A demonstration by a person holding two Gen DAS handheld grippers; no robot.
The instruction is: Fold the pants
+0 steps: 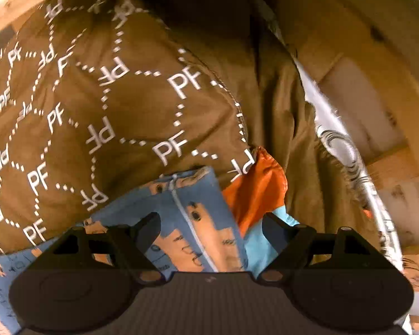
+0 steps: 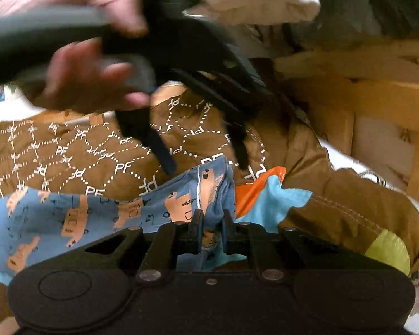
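The pants are blue with orange animal prints (image 1: pixel 198 223) (image 2: pixel 69 217) and lie on a brown "PF"-patterned cloth (image 1: pixel 97 97) (image 2: pixel 69 153). My left gripper (image 1: pixel 209 229) is open, its fingers spread over the end of the blue pants. It also shows in the right wrist view (image 2: pixel 206 162), held in a hand above the cloth. My right gripper (image 2: pixel 211 223) is shut on a fold of the blue pants. An orange and light-blue patch (image 1: pixel 259 195) (image 2: pixel 265 195) lies next to the pants' end.
A plain brown garment with a yellow-green patch (image 2: pixel 349 217) lies to the right. A wooden frame (image 2: pixel 363 89) (image 1: pixel 377 83) stands behind and to the right. A white patterned sheet (image 1: pixel 338 139) runs along the cloth's edge. Pillows or bedding (image 2: pixel 259 0) lie at the back.
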